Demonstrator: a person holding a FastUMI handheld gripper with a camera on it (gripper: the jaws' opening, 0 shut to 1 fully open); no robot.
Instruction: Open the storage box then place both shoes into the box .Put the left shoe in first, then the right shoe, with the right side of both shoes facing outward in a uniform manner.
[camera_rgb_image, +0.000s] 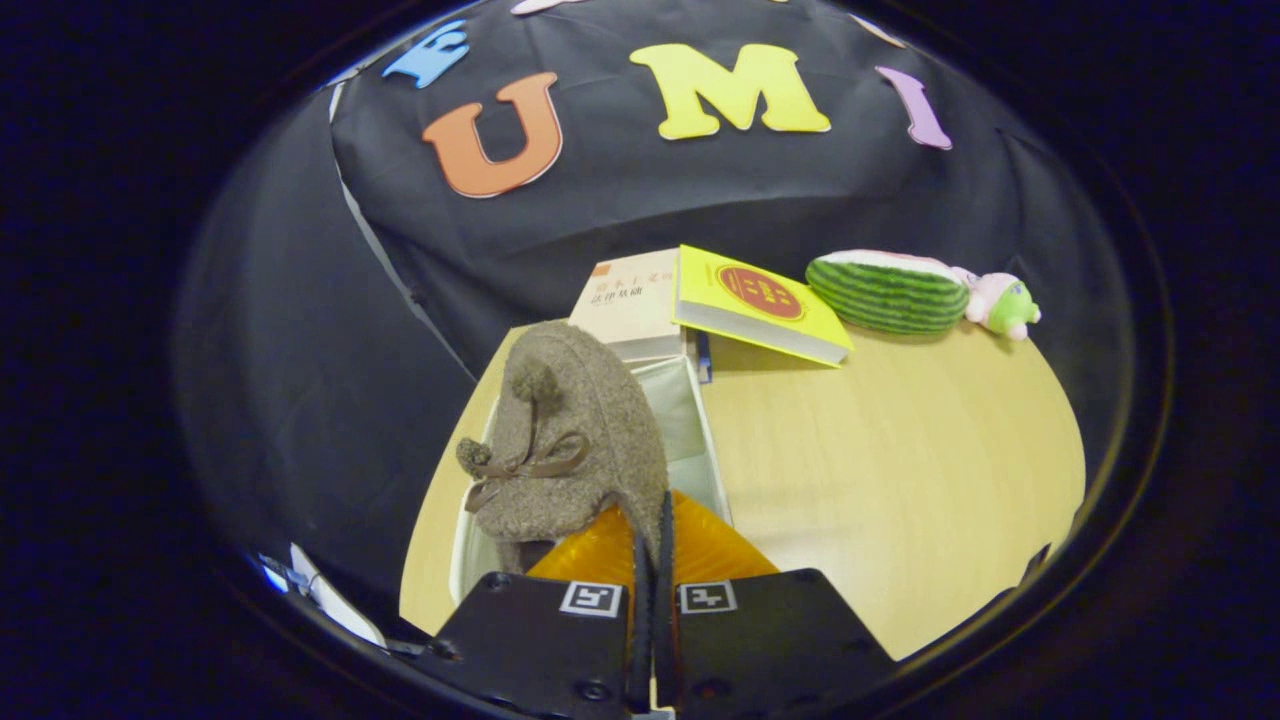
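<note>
A brown fuzzy shoe (575, 440) with a ribbon bow and pom-poms hangs from my gripper (652, 545), whose fingers are shut on the thin rim of its opening. The shoe is held over the open white storage box (697, 420), toe pointing away toward the books. Just below the shoe, close to the fingers, lies the box's translucent orange lid (700, 550). The inside of the box is mostly hidden by the shoe, so I cannot tell whether another shoe lies in it.
Two books lean behind the box: a beige one (630, 305) and a yellow one (760, 305). A watermelon-shaped plush (885, 292) and a small pink-green toy (1005, 305) lie at the far right of the wooden table (900, 460).
</note>
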